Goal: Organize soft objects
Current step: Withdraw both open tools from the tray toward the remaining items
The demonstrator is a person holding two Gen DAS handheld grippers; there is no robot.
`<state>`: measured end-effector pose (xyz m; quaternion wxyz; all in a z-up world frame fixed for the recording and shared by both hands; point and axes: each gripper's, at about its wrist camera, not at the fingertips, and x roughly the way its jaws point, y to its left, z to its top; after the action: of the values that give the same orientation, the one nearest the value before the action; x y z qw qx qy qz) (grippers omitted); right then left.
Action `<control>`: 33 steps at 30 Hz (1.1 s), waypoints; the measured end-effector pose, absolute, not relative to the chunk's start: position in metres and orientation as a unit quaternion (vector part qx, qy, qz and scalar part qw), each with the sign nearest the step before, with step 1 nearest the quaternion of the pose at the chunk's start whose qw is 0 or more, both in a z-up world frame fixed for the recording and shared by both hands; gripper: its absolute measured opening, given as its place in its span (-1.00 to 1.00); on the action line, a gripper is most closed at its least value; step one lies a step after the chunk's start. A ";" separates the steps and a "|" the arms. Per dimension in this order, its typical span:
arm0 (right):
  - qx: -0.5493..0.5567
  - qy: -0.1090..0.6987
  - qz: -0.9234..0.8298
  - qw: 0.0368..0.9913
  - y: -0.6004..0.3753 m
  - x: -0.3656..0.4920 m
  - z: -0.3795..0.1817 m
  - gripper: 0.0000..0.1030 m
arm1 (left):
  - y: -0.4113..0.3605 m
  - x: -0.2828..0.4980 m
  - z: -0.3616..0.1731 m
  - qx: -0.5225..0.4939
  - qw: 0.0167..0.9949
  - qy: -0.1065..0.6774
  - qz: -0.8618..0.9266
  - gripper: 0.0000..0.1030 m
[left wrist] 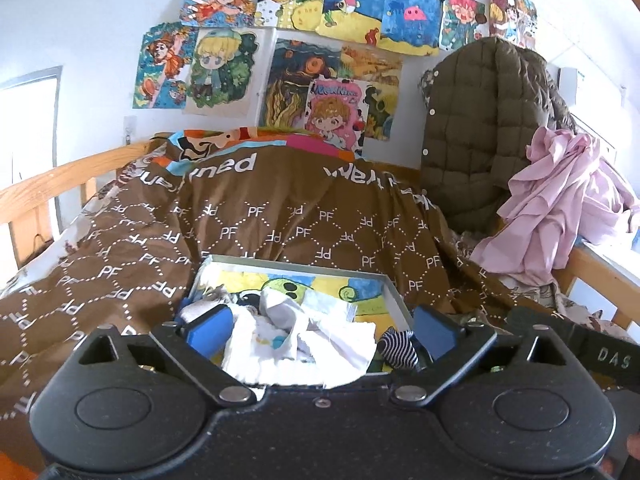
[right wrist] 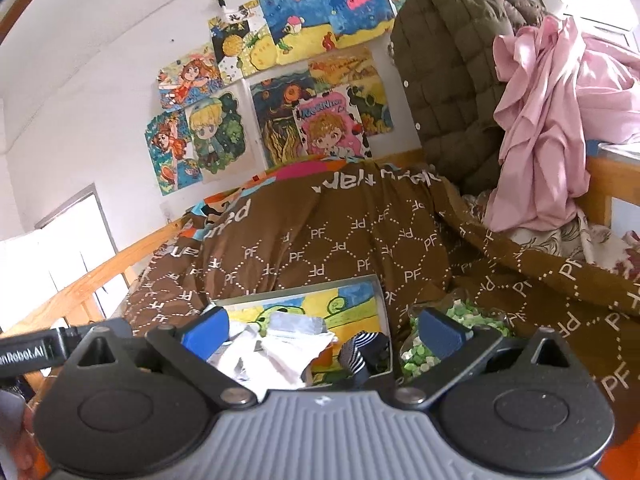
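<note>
A shallow box with a colourful painted bottom lies on the bed; it also shows in the right wrist view. In it lie crumpled white cloths, seen also in the right wrist view, and a navy-and-white striped sock near its right wall, seen also in the right wrist view. My left gripper is open above the white cloths, holding nothing. My right gripper is open above the box's near right part, empty. A clear bag of green and white pieces lies right of the box.
A brown "PF" patterned duvet covers the bed. A quilted olive jacket and pink cloth hang at the right rail. A wooden rail runs along the left. Drawings cover the wall.
</note>
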<state>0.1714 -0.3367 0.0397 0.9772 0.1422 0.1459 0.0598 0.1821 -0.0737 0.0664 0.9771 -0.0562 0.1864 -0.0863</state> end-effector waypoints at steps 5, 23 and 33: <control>0.124 0.157 0.059 0.978 -0.323 0.146 0.043 0.99 | -0.062 0.155 0.065 -0.053 0.979 0.181 -0.081 0.92; 0.058 0.157 0.073 0.983 -0.273 0.097 0.058 1.00 | -0.022 0.100 0.076 -0.006 0.973 0.215 -0.085 0.98; 0.002 0.194 0.109 0.975 -0.249 0.112 0.036 1.00 | 0.011 0.117 0.047 0.065 0.957 0.271 -0.079 0.98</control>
<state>0.1118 -0.2494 0.0361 0.9750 0.0021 0.1937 0.1091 0.1174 0.0109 0.0474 0.9570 0.0650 0.2712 -0.0795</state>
